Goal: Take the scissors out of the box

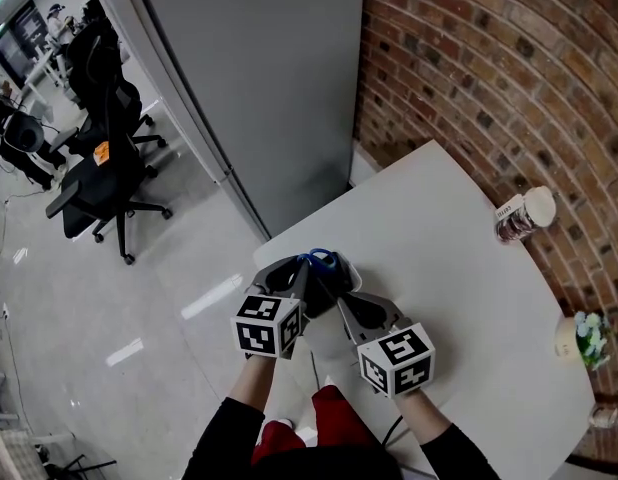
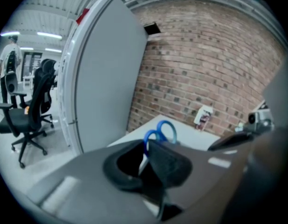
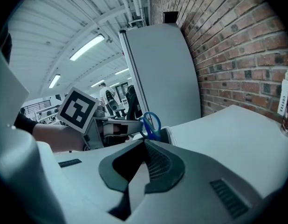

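The scissors [image 1: 321, 260] have blue loop handles and stand upright in a small white-rimmed box [image 1: 351, 269] near the white table's left edge. My left gripper [image 1: 307, 270] is shut on the scissors just below the handles. In the left gripper view its fingertips [image 2: 146, 146] meet around the pale shank, and the blue loops [image 2: 162, 129] rise above them. My right gripper [image 1: 341, 298] waits just right of the box, shut and holding nothing [image 3: 145, 143]. The right gripper view shows the left gripper [image 3: 137, 127] clasping the scissors [image 3: 152, 122] over the box [image 3: 173, 133].
A coffee cup [image 1: 524, 213] stands on the table [image 1: 439, 268] by the brick wall [image 1: 489, 58]. A small flower pot [image 1: 587, 335] sits at the far right edge. A grey partition [image 1: 259, 78] rises behind the table. Office chairs [image 1: 99, 158] stand on the floor at left.
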Available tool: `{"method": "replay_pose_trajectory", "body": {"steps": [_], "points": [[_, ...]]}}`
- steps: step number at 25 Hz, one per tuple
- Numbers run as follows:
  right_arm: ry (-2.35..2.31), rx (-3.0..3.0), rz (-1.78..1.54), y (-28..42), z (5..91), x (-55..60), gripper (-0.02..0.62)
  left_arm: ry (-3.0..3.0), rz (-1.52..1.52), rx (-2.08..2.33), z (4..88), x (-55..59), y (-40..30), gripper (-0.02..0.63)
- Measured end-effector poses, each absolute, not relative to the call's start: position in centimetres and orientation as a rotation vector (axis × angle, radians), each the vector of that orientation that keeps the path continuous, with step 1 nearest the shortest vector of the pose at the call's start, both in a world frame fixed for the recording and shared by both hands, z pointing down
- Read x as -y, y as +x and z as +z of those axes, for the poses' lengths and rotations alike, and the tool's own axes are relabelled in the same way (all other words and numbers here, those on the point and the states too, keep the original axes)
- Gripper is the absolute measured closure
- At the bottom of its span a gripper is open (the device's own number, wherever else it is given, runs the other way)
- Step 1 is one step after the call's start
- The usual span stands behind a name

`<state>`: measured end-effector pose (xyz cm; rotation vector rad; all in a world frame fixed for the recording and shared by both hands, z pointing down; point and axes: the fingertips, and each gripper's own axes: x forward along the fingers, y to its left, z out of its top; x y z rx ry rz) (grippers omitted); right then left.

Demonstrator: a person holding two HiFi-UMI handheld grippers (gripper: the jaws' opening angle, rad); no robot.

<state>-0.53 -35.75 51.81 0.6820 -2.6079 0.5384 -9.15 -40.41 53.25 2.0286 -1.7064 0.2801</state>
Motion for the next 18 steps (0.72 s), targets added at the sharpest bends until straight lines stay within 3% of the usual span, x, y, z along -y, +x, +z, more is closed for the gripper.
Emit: {"method": "replay_pose_trajectory", "body": {"steps": [18], "points": [[0.741, 2.607, 0.506, -0.1, 50.3, 34.2, 0.586, 2.122, 0.214, 1.722, 51.1, 39.5, -7.8, 0.584]]}}
